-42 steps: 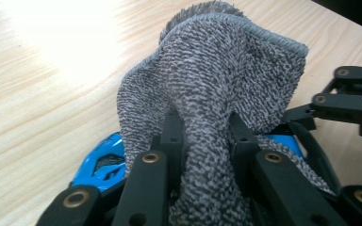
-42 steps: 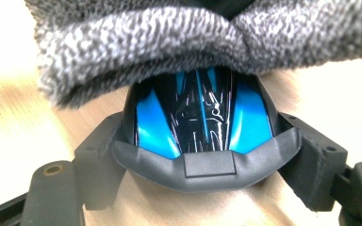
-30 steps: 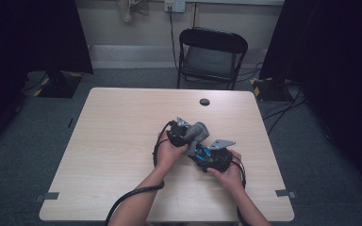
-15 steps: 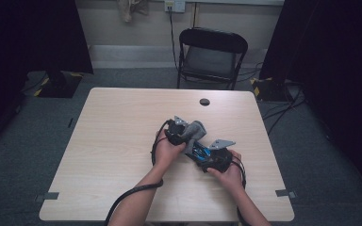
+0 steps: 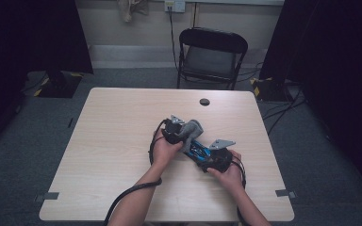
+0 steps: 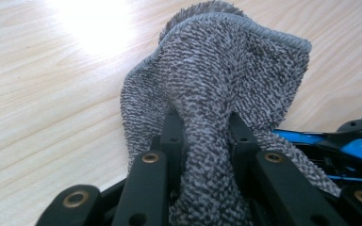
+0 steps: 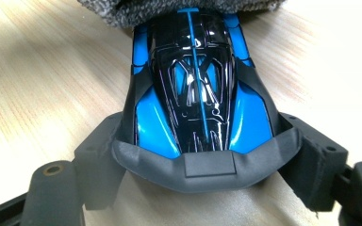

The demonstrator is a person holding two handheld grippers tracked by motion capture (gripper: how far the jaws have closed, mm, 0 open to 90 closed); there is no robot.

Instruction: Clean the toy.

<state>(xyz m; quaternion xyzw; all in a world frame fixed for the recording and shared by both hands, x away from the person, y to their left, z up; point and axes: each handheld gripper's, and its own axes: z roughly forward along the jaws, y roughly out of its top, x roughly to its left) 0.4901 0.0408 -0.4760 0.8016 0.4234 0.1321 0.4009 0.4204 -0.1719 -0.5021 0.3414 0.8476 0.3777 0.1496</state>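
Left claw (image 6: 202,141) is clenched on a grey cloth (image 6: 217,75), draped over the nose of a blue-and-black toy car (image 7: 200,89). Right claw (image 7: 198,165) grips the car's rear across its width, near the worktop's (image 5: 122,117) middle, toward the right edge. Risk: a hard wipe could twist the glossy car from the pads, or snag the cloth.
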